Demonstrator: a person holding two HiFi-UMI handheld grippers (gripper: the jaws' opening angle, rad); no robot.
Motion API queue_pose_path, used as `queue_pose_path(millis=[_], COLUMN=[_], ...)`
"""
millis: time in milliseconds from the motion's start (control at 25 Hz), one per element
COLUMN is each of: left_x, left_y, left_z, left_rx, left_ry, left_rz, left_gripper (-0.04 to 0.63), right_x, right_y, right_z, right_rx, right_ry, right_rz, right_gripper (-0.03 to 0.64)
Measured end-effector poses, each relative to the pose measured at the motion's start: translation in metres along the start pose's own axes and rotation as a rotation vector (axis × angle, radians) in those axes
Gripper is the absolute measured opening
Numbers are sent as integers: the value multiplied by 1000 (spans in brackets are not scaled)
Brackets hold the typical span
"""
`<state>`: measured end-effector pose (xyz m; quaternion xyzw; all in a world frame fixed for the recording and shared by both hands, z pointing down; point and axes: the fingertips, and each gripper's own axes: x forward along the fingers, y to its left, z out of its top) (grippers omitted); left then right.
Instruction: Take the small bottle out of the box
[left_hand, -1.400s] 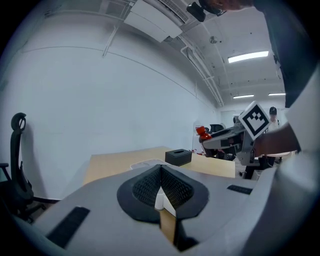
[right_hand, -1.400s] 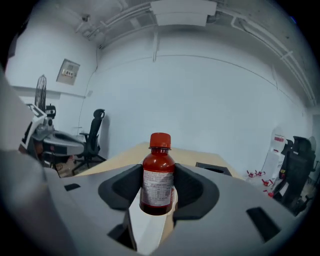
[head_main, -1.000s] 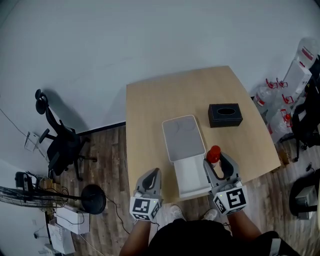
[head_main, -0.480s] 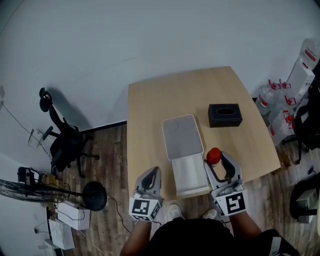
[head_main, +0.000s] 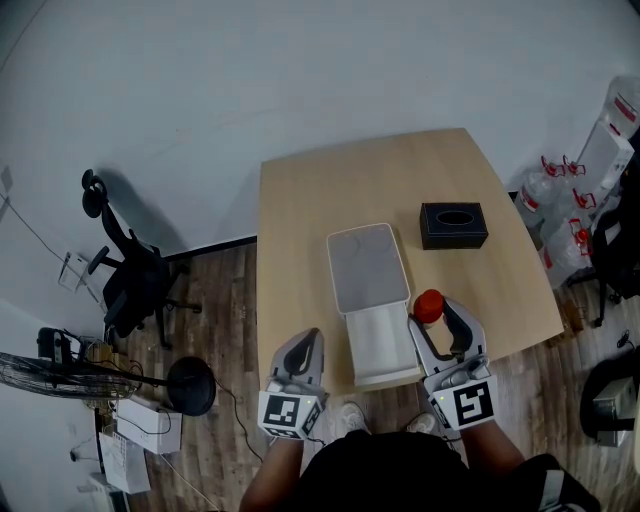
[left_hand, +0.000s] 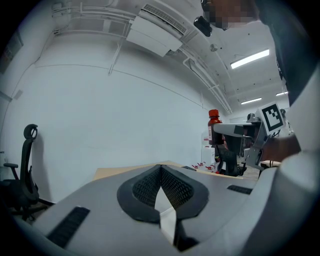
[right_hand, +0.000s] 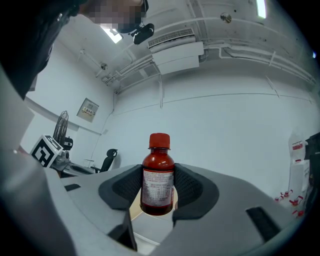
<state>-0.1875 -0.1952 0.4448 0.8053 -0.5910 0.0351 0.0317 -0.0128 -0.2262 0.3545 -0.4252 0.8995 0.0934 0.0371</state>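
My right gripper (head_main: 436, 325) (right_hand: 158, 192) is shut on a small dark-red bottle (right_hand: 158, 180) with a red cap (head_main: 429, 305) and a paper label. It holds the bottle upright, lifted above the right side of the open white box (head_main: 383, 349). The box's grey lid (head_main: 367, 268) lies flipped back beyond it on the wooden table (head_main: 300, 230). My left gripper (head_main: 303, 362) (left_hand: 161, 186) hangs at the table's near edge, left of the box, shut with nothing between its pads. The left gripper view also catches the bottle (left_hand: 214, 131) in the other gripper.
A black tissue box (head_main: 454, 225) sits on the table's right part. An office chair (head_main: 125, 280) and a fan base (head_main: 190, 385) stand on the wood floor to the left. Water jugs (head_main: 560, 220) cluster at the right.
The right gripper with the bottle has barely moved; the view has shifted slightly. The left gripper has stayed where it was.
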Motion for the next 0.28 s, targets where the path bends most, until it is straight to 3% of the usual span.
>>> queue_pose_path(millis=[280], left_x=[-4], left_y=[2], left_z=[-2], left_rx=[-6], left_ry=[3], left_rz=[1], left_gripper=[11], right_x=[3], right_y=[4], right_z=[-7], right_rx=[1], right_ry=[26], right_rz=[10], right_gripper=[213])
